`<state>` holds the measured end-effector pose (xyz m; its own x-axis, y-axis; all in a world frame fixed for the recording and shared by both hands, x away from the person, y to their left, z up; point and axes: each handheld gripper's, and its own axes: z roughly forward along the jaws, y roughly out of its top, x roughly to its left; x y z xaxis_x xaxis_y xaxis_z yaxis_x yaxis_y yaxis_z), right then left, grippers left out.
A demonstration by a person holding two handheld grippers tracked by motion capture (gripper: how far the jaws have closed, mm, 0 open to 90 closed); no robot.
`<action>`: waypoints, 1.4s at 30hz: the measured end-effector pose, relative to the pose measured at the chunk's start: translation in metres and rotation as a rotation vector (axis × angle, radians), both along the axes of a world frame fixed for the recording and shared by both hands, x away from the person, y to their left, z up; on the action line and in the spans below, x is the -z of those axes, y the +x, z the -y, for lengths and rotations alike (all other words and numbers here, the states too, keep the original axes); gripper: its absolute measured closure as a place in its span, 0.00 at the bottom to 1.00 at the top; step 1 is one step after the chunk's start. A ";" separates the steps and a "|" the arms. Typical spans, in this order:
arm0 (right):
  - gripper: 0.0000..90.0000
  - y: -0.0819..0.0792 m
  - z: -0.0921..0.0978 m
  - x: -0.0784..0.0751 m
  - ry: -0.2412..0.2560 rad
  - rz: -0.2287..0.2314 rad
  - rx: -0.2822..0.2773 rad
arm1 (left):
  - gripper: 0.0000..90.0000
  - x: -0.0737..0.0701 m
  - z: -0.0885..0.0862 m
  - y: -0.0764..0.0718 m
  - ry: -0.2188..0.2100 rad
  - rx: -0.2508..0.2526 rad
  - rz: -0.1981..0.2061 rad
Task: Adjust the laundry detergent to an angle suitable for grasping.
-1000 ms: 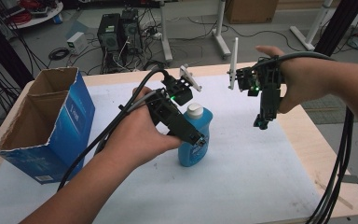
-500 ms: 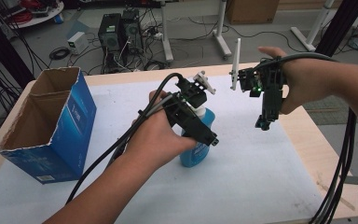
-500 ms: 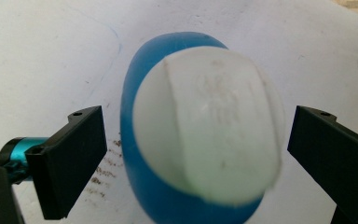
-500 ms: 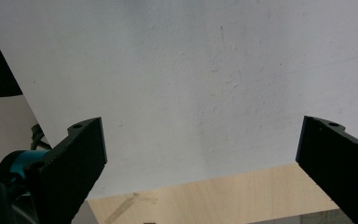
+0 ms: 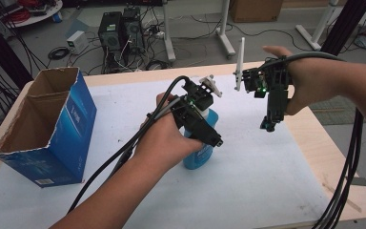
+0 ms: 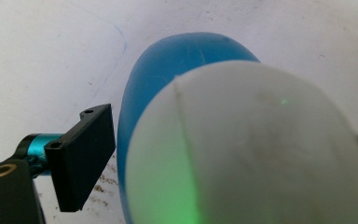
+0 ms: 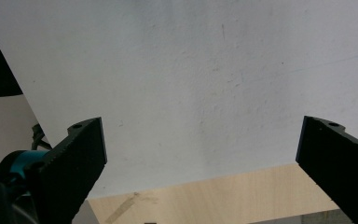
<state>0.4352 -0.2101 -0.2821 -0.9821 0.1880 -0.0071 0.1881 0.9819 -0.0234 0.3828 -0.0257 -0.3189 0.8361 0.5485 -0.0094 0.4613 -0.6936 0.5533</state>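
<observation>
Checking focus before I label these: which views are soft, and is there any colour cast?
Left gripper view: the white cap of the blue bottle sits too close to the lens and is blurred, with a green glow on its lower part; the one black jaw in frame is sharper. Right gripper view: both jaws and the white table cover are fairly crisp, light even. High view: evenly lit, edges bowed by the wide lens.

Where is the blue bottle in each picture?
High view: the blue bottle stands upright at the middle of the table, under the left gripper.
Left gripper view: it sits at the centre and right, white cap nearest the camera.
Right gripper view: not in it.
Shared landmark: the white table cover.
</observation>
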 end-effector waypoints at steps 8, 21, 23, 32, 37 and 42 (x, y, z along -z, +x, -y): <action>0.01 0.000 -0.001 0.001 -0.003 0.000 -0.004 | 0.14 0.000 -0.001 0.002 0.004 -0.009 0.012; 0.01 0.001 -0.003 0.001 -0.001 0.003 -0.010 | 0.25 0.000 -0.001 0.002 0.005 -0.006 0.026; 0.01 0.001 -0.003 0.001 0.000 0.004 -0.009 | 0.25 0.000 -0.001 0.002 0.007 -0.006 0.032; 0.01 0.000 -0.002 0.000 -0.001 0.005 0.002 | 0.28 0.000 -0.001 0.001 0.021 -0.011 0.050; 0.01 -0.001 -0.003 0.000 -0.002 0.006 0.005 | 0.28 0.000 -0.001 0.001 0.023 -0.010 0.052; 0.01 0.000 -0.002 0.000 -0.003 0.005 0.002 | 0.30 0.001 0.003 -0.004 0.018 0.000 0.054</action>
<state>0.4350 -0.2077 -0.2824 -0.9817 0.1897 -0.0131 0.1900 0.9815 -0.0253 0.3792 -0.0286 -0.3196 0.8348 0.5485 0.0461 0.4311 -0.7035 0.5650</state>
